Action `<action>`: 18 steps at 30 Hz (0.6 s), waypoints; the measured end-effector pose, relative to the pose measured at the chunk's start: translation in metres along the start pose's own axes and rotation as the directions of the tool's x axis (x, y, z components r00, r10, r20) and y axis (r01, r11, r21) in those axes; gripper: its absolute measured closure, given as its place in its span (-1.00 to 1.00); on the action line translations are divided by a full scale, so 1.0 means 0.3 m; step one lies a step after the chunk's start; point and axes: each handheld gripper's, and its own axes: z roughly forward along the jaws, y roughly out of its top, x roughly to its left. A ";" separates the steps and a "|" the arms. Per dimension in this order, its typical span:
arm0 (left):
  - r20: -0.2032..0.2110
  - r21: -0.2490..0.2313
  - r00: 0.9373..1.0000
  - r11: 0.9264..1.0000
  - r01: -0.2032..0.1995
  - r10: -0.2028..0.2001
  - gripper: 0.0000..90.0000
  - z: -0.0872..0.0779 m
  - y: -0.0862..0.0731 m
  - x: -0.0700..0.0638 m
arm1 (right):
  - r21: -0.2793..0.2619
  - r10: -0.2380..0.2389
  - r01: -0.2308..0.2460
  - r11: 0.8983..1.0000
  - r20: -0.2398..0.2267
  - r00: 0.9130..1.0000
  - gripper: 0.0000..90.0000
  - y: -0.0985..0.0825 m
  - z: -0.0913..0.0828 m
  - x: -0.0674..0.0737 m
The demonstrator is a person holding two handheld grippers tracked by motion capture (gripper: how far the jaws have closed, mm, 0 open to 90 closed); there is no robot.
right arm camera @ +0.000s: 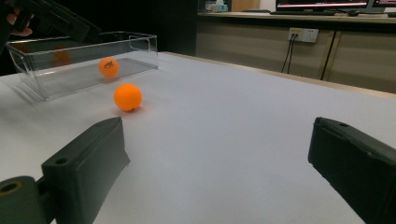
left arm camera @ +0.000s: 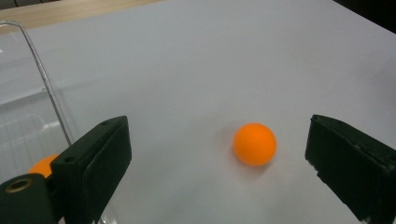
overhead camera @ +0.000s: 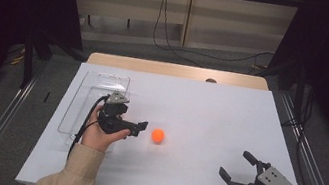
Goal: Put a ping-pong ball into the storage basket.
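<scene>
A: Where's the ball?

B: Orange ball (overhead camera: pixel 158 135) sits on the white bench (overhead camera: pixel 209 115), left of centre, free, nothing touching it. In the left gripper view it lies ahead of the jaws, between their lines, closer to the right-hand jaw, not yet between the pads.

A: Left claw?

B: Left claw (overhead camera: pixel 139 128) has its jaws wide apart and holds nothing. It points at the ball from the ball's left, just beside it. The hand (overhead camera: pixel 100 135) holds it low over the bench, next to the box.

A: Box?

B: Clear plastic box (overhead camera: pixel 80 104) at the left part of the bench, open top. A second orange ball (right arm camera: pixel 108 66) lies inside it, with a dark mark on it. The loose ball is just outside the box's near long wall.

A: Right side?

B: Right claw (overhead camera: pixel 236 166) is near the bench's front right, well apart from the ball. Its jaws are apart with nothing in them, aimed toward the ball and the box.
</scene>
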 end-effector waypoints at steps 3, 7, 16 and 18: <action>0.003 0.001 1.000 1.000 -0.004 0.004 -0.84 0.005 0.002 -0.005 | 0.003 -0.003 0.003 1.000 0.002 1.000 -0.92 -0.001 -0.003 -0.002; 0.018 -0.002 1.000 1.000 0.001 -0.001 -0.84 0.009 0.003 -0.011 | 0.001 0.000 0.000 1.000 0.006 1.000 -0.92 -0.001 -0.005 -0.002; 0.022 -0.002 1.000 1.000 -0.005 0.005 -0.85 0.017 0.004 -0.017 | 0.004 -0.003 0.003 1.000 0.005 1.000 -0.92 -0.002 -0.005 -0.002; 0.022 0.002 1.000 1.000 -0.009 0.009 -0.85 0.019 0.004 -0.019 | 0.005 -0.007 0.007 1.000 0.005 1.000 -0.92 -0.002 -0.005 -0.002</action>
